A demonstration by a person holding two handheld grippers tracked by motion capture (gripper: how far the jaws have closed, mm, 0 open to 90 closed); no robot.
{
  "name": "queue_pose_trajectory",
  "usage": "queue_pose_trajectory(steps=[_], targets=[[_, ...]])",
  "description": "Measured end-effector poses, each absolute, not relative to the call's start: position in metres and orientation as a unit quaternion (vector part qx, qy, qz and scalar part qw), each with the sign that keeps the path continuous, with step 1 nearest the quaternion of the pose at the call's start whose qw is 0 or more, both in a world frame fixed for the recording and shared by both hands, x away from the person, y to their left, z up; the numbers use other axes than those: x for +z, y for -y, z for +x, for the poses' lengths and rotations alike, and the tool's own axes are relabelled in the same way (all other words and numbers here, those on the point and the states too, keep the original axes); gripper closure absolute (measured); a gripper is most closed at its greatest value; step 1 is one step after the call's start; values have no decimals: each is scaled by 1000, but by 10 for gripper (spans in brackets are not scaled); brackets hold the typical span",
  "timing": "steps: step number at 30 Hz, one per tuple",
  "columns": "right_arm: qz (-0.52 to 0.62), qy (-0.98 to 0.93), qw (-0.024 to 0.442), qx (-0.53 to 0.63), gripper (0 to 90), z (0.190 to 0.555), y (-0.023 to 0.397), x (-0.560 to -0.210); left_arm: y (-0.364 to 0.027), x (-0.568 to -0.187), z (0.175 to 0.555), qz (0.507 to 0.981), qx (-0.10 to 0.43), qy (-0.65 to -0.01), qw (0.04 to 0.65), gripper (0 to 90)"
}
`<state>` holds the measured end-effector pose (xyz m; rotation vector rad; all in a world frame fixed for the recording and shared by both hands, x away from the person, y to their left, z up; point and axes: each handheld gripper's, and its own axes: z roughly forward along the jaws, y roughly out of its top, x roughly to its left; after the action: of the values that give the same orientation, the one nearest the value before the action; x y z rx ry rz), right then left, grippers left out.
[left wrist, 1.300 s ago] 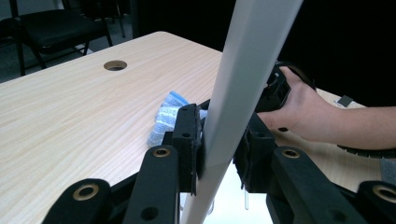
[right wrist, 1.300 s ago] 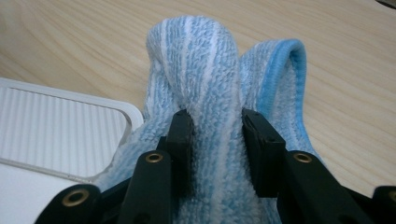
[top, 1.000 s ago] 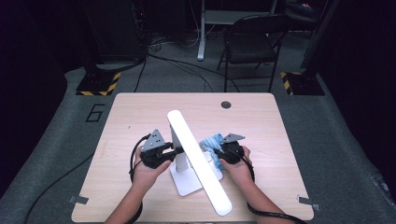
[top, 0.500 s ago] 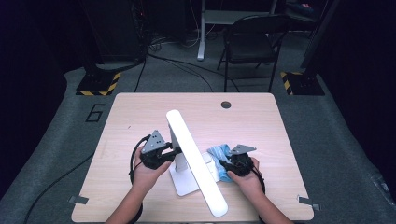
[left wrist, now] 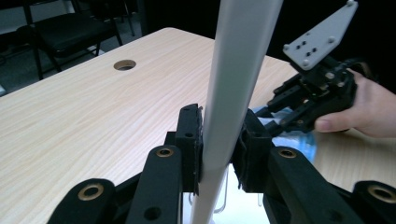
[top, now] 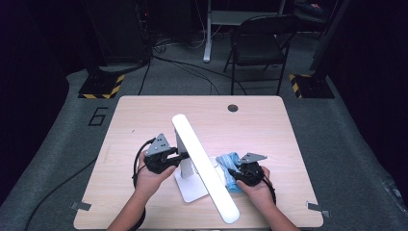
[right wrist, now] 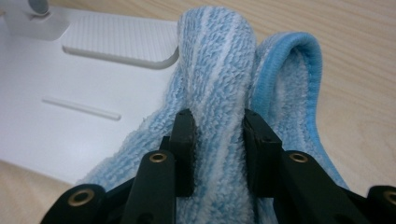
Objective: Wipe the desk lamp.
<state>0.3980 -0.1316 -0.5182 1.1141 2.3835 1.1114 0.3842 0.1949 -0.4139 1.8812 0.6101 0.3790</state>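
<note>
The white desk lamp [top: 202, 166] stands near the front edge of the worktop [top: 144, 115], about midway between its left and right edges, its flat base [right wrist: 70, 100] on the wood and its long light bar [top: 204, 166] slanting from the middle of the worktop toward the front right corner. The left gripper [left wrist: 219, 140] has its jaws pinching the lamp's white upright stem [left wrist: 229, 107] from both sides, holding the lamp steady from the left. Just right of the base, the right gripper [right wrist: 218, 149] has its jaws clamped on a bunched fold of a blue and white striped terry cloth [right wrist: 219, 70], whose lower part lies over the edge of the base. The step in hand looks like wiping the lamp, with one gripper bracing it and the other bringing the cloth to it. The next move probably calls for dragging the cloth across the base or up along the bar while the grip on the stem stays firm, so the light lamp neither slides nor tips, and for keeping the cloth pinched tightly enough that it does not slip out under the rubbing.
</note>
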Motion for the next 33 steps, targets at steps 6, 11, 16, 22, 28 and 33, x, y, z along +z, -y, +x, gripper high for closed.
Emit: queue_pose_trajectory(steps=[6, 11, 16, 22, 28, 33], targets=[[389, -824, 154, 382, 677, 417, 121, -519, -196, -414, 386, 792, 147, -253, 536, 739], [394, -827, 160, 367, 672, 439, 106, -516, -196, -414, 386, 794, 142, -249, 537, 741], [397, -826, 160, 368, 666, 464, 94, -516, -197, -415, 387, 794, 132, -245, 541, 739], [400, -826, 161, 362, 669, 472, 84, -515, -195, -415, 384, 791, 147, -255, 536, 742], [399, -825, 144, 373, 677, 462, 93, -515, -195, -414, 383, 788, 165, -267, 529, 739], [392, -827, 134, 379, 677, 442, 107, -515, -194, -415, 383, 786, 169, -269, 531, 737]])
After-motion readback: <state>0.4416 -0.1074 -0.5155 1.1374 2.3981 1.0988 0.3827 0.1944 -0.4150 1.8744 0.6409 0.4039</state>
